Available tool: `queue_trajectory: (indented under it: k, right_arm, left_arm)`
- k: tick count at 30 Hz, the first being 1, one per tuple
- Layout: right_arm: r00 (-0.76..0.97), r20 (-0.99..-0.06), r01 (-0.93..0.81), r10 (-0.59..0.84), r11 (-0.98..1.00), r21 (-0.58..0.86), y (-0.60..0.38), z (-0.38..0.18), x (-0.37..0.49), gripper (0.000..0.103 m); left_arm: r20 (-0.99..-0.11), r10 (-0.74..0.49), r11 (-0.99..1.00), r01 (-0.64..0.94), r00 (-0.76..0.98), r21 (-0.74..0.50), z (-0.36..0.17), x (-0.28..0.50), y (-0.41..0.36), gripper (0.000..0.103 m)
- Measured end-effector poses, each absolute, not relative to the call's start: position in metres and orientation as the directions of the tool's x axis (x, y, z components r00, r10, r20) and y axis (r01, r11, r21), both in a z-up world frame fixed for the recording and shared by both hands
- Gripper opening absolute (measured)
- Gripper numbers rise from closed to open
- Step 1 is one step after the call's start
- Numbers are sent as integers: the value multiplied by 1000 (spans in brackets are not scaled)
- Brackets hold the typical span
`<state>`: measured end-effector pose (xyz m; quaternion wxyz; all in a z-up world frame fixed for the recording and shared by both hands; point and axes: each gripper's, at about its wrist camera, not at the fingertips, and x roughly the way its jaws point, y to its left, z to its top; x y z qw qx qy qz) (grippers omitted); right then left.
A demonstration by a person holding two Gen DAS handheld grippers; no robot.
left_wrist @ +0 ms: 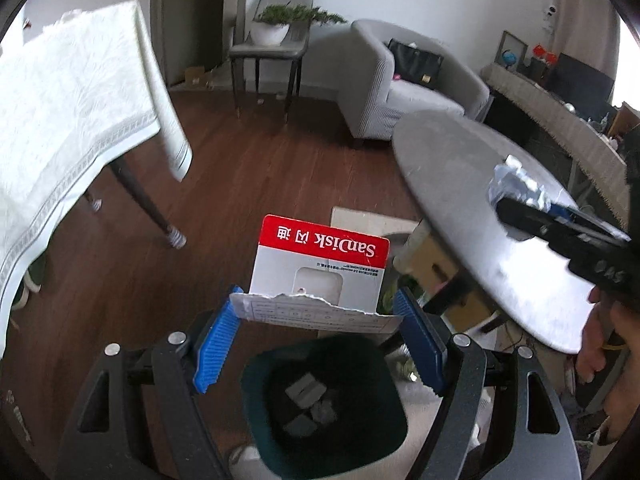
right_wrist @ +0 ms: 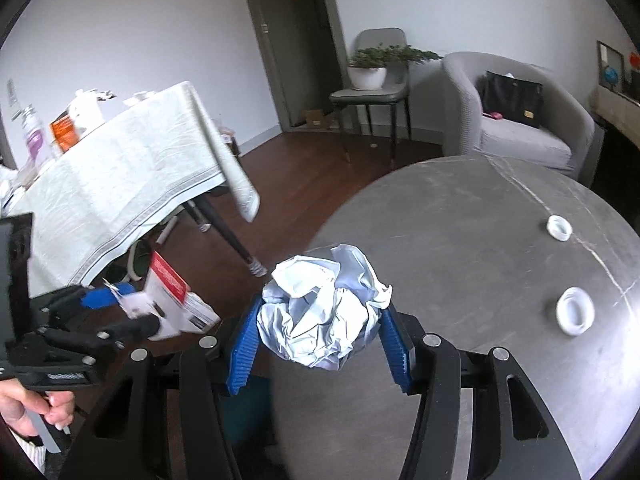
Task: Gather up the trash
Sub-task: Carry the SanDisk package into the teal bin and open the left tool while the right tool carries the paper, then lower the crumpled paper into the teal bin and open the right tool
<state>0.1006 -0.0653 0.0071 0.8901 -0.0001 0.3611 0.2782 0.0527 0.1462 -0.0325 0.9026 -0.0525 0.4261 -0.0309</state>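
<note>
Packaging first: your left tongs (left_wrist: 318, 340) grip the torn SanDisk card (left_wrist: 320, 276) by its side edges, directly above the open bin (left_wrist: 324, 404). Your right tongs (right_wrist: 320, 336) have closed snugly on the crumpled paper ball (right_wrist: 322, 308), held just over the round table's (right_wrist: 480, 240) edge nearest the bin.

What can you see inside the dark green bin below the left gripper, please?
Inside the bin, a few pale, blurry scraps lie at the bottom. Its lower part falls outside the picture, so the rest is unseen.
</note>
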Motion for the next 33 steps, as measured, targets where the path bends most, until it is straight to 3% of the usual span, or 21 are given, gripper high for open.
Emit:
queue_trajectory:
  k: [9, 16, 23, 33]
  right_arm:
    - [551, -648, -539, 527, 817, 206, -31, 3, 71, 56]
    - [520, -666, -570, 534, 798, 195, -3, -7, 58, 56]
    - [479, -710, -592, 517, 787, 174, 14, -26, 56, 56]
    - [378, -792, -608, 479, 774, 177, 40, -70, 56, 56]
  left_arm:
    - [-836, -101, 993, 8, 539, -114, -72, 33, 165, 79]
    - [-838, -130, 991, 79, 530, -104, -75, 18, 163, 81]
    - [-816, -125, 992, 45, 564, -121, -64, 14, 176, 81]
    - [-761, -110, 988, -15, 640, -155, -43, 6, 193, 67]
